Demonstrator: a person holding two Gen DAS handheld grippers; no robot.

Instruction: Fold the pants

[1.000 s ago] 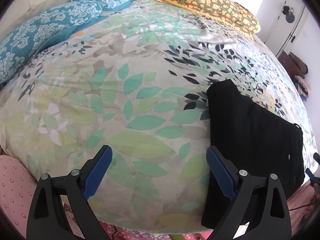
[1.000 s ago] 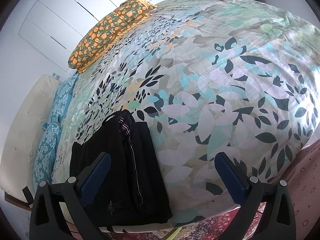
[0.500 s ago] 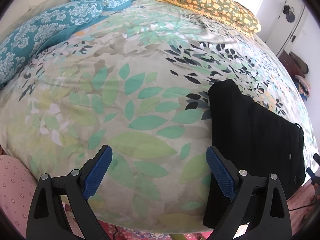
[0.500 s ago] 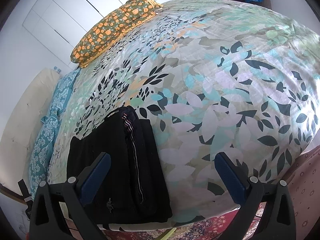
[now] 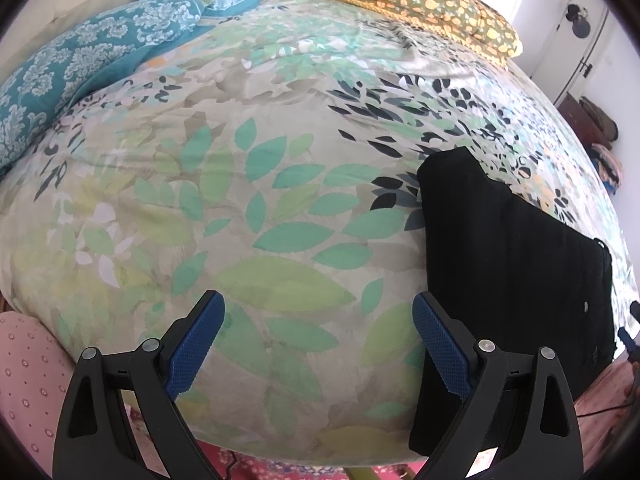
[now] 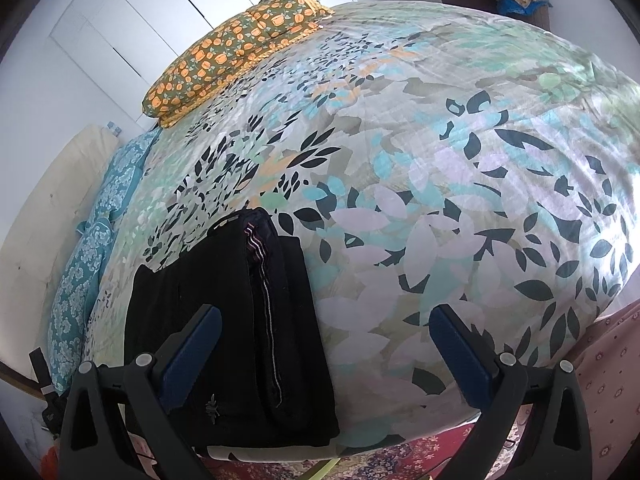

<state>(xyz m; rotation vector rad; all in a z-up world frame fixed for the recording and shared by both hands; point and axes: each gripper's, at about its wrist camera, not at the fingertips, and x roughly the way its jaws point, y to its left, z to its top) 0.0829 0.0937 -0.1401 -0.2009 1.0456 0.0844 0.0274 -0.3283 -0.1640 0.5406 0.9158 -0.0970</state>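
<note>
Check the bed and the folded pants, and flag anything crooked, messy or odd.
Nothing stands out. The black pants lie folded in a compact stack at the near edge of the leaf-print bedspread. Both the left gripper and right gripper are open and empty.

We see our left gripper [image 5: 319, 336] and right gripper [image 6: 327, 348] alike: black triangular-cutout arms, silver screws beside textured blue pads [image 5: 196, 344], both above the bedspread [image 5: 280, 208]
</note>
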